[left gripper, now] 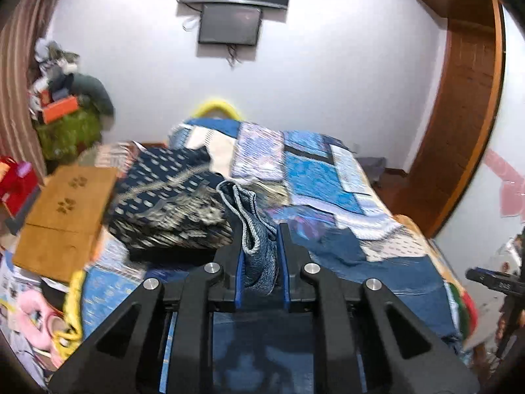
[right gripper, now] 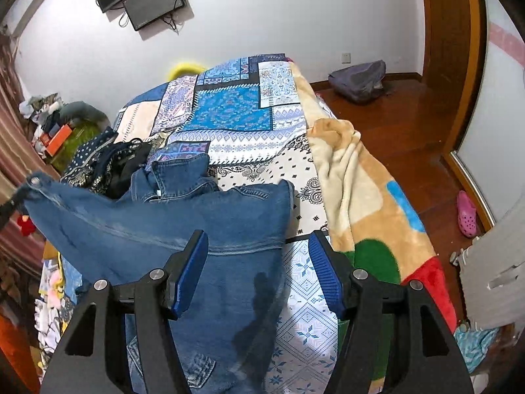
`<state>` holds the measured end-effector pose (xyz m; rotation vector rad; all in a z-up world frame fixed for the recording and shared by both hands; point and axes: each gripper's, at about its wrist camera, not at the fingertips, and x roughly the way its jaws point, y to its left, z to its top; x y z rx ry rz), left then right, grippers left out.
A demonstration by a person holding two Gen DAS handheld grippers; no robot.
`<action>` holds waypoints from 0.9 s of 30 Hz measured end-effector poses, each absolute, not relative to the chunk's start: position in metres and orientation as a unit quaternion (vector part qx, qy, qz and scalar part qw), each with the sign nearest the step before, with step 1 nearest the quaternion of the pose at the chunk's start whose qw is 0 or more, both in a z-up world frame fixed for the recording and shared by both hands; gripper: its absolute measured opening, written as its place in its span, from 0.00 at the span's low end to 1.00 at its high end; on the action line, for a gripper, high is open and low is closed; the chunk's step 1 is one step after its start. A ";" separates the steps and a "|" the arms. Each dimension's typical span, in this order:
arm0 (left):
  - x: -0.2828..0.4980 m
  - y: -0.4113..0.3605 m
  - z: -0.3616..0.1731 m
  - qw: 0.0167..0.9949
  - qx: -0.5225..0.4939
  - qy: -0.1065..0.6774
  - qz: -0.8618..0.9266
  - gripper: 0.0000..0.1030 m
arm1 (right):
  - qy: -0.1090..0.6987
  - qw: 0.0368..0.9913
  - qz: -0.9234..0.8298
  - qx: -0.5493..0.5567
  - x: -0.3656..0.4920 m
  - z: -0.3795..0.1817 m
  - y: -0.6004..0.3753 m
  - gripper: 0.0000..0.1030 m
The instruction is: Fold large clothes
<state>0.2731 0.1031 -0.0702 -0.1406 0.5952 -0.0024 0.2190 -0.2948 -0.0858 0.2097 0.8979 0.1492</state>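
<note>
Your left gripper is pinching a bunched fold of the denim jacket between its blue pads, lifting one end of the garment clear of the patchwork bedspread (the cuff with its metal button hangs at the far left of the right wrist view). Your right gripper hovers with its fingers spread wide over the jacket's lower part, gripping nothing. A dark patterned garment lies just beyond the jacket.
</note>
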 end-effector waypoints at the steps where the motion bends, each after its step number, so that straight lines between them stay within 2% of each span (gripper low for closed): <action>1: 0.274 0.107 -0.075 0.952 -0.067 0.298 0.006 0.16 | 0.438 0.890 0.074 0.101 0.220 -0.091 -0.294 0.58; 4: 0.278 0.121 -0.113 0.936 -0.059 0.348 0.020 0.17 | 0.465 0.876 0.080 0.095 0.222 -0.113 -0.286 0.58; 8: 0.285 0.132 -0.191 0.886 -0.037 0.460 0.036 0.19 | 0.512 0.848 0.090 0.105 0.225 -0.149 -0.277 0.58; 9: 0.283 0.134 -0.215 0.870 -0.027 0.490 0.044 0.23 | 0.521 0.842 0.088 0.109 0.225 -0.158 -0.276 0.58; 10: 0.282 0.133 -0.229 0.861 -0.022 0.505 0.046 0.31 | 0.519 0.843 0.087 0.112 0.223 -0.160 -0.276 0.59; 11: 0.278 0.135 -0.244 0.852 -0.020 0.520 0.047 0.35 | 0.514 0.846 0.087 0.116 0.220 -0.160 -0.277 0.65; 12: 0.273 0.138 -0.252 0.849 -0.021 0.525 0.048 0.43 | 0.513 0.846 0.085 0.118 0.218 -0.160 -0.277 0.67; 15: 0.261 0.145 -0.255 0.853 -0.024 0.518 0.056 0.61 | 0.516 0.844 0.082 0.121 0.216 -0.161 -0.278 0.69; 16: 0.260 0.147 -0.253 0.853 -0.025 0.518 0.057 0.64 | 0.517 0.844 0.082 0.120 0.215 -0.161 -0.278 0.69; 27: 0.277 0.189 -0.208 0.868 -0.072 0.490 0.041 0.66 | 0.512 0.841 0.101 0.144 0.234 -0.145 -0.280 0.69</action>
